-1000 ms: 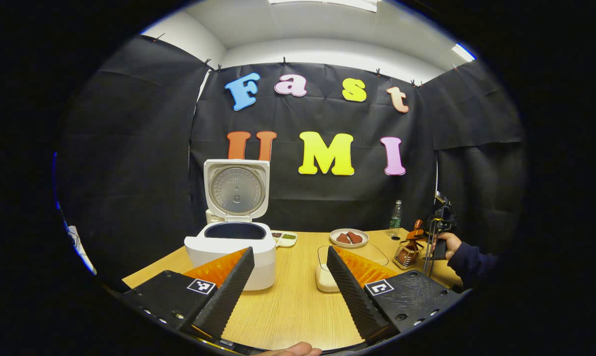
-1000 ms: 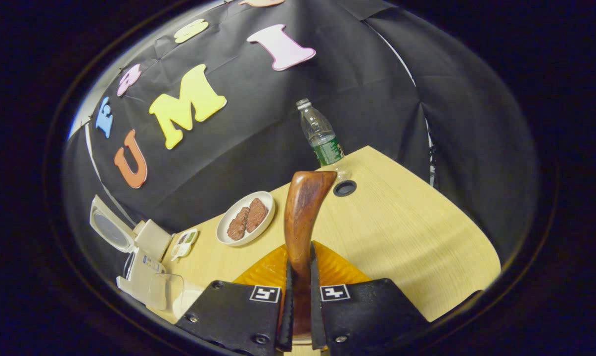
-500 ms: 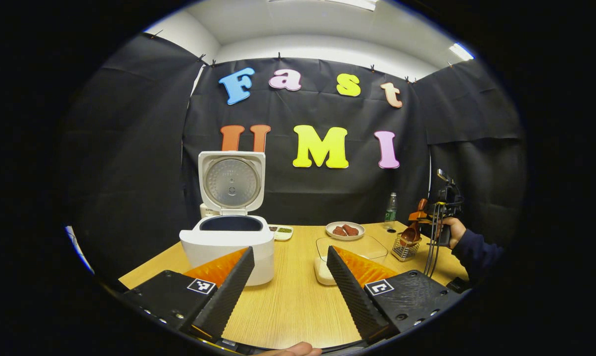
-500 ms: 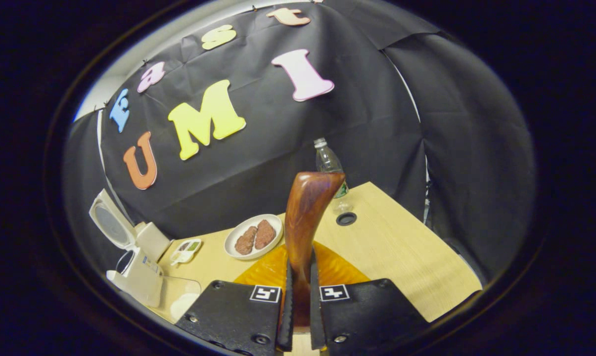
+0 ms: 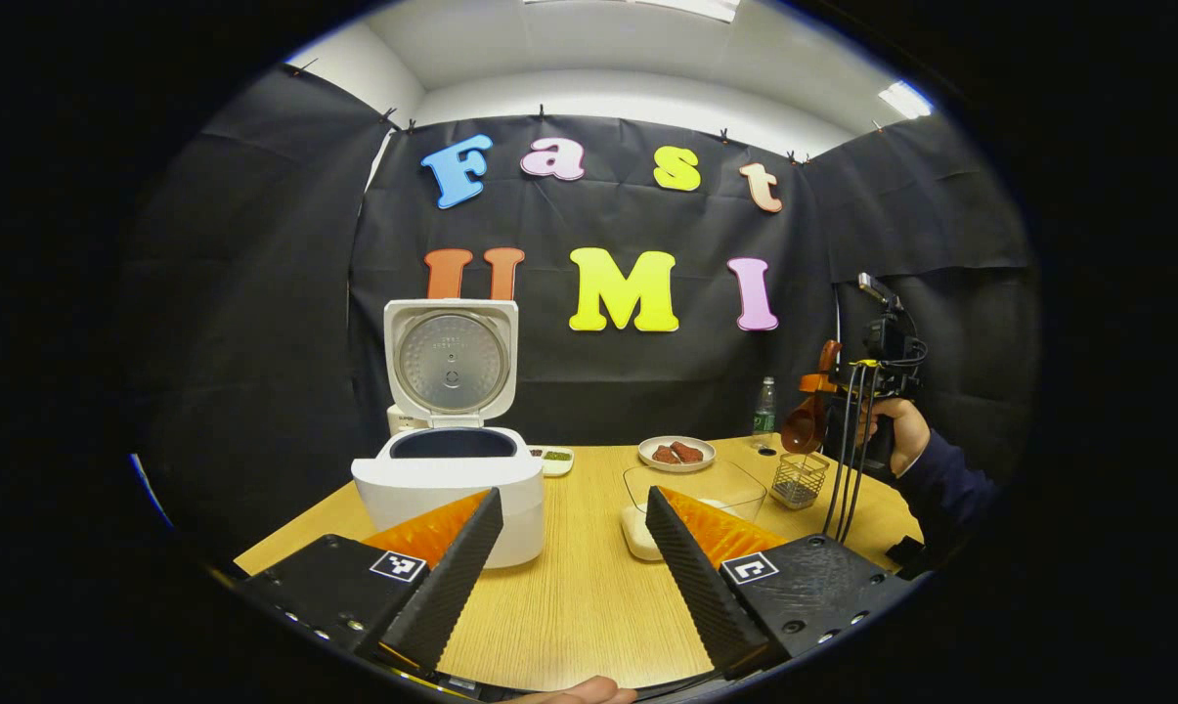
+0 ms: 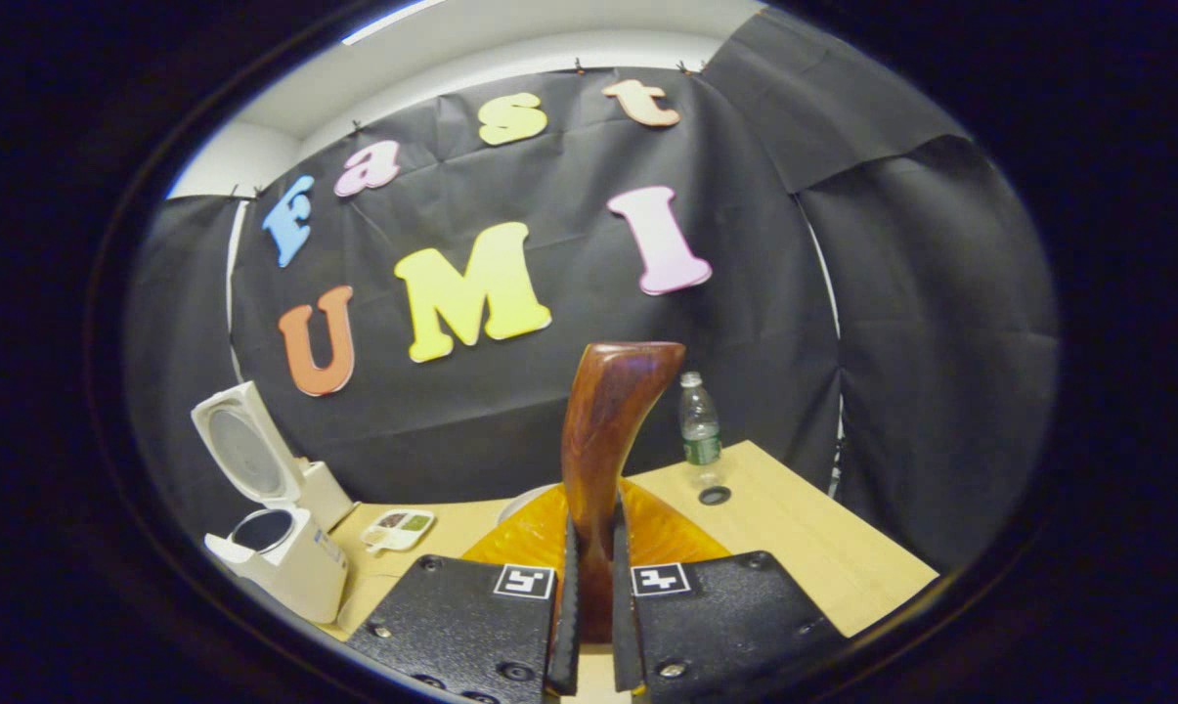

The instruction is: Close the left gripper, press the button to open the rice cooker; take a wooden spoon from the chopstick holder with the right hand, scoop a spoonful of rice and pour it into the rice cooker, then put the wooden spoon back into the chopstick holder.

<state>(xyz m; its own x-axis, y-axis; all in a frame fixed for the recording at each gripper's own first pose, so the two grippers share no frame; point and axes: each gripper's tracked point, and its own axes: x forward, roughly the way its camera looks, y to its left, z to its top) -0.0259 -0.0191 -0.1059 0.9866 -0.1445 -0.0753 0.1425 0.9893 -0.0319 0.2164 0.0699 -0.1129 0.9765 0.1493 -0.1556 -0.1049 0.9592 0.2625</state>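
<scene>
The white rice cooker (image 5: 449,484) stands at the table's left with its lid (image 5: 450,357) up and its dark pot showing; it also sits low left in the right gripper view (image 6: 281,552). My left gripper (image 5: 569,548) hangs open above the table's near side, empty. The right gripper (image 6: 590,587) is shut on the wooden spoon's handle (image 6: 603,440), which sticks up between the fingers. From the left gripper view, that spoon (image 5: 804,422) hangs clear above the wire chopstick holder (image 5: 799,479). A clear container (image 5: 694,489) with white rice sits mid-table.
A plate of brown meat pieces (image 5: 676,452), a small sectioned dish (image 5: 552,457) and a water bottle (image 5: 763,406) stand along the table's far edge. A person's hand and dark sleeve (image 5: 926,469) hold the right gripper at the far right, with cables hanging down.
The right gripper has risen with the spoon, lifting its bowl out of the chopstick holder. The left gripper stays open and has drawn back slightly.
</scene>
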